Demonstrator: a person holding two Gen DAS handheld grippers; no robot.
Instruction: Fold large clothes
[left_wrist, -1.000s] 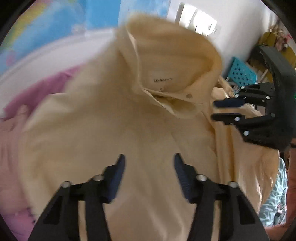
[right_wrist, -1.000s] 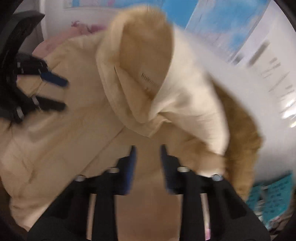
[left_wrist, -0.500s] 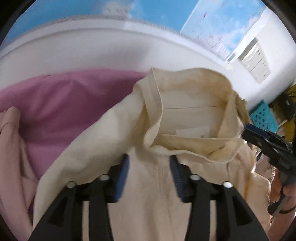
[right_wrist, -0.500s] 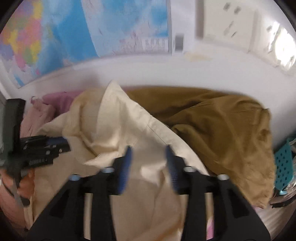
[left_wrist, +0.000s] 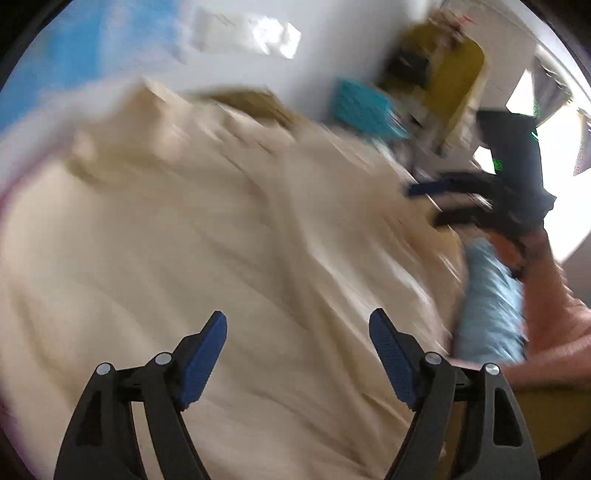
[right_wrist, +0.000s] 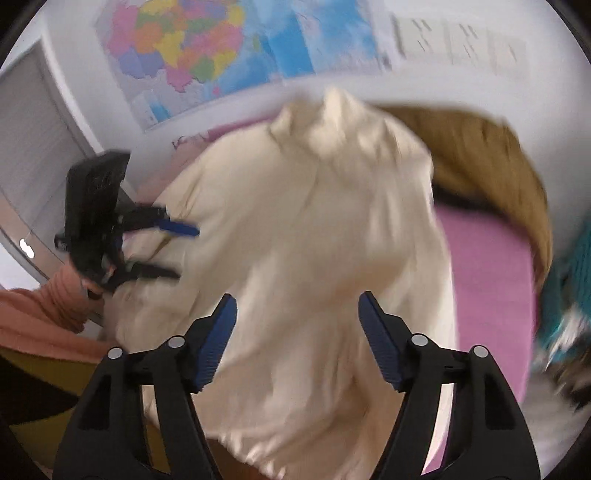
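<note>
Left wrist: my left gripper (left_wrist: 295, 354), jaws opening, nothing pinched, hovers over the cream shirt (left_wrist: 207, 236) spread flat for folding.
Right wrist: my right gripper (right_wrist: 297, 332), jaws opening, empty; shirt beneath, overlapping a pink garment (right_wrist: 487, 266) and brown garment (right_wrist: 491, 155).

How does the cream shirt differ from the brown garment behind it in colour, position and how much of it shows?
The cream shirt is pale; the brown garment is dark tan. The cream shirt lies nearest, spread under both grippers, while the brown garment sits behind it toward the wall. The cream shirt fills most of the right wrist view; the brown garment shows only partly, its near edge covered by the shirt. Both are rumpled, unfolded fabric.
</note>
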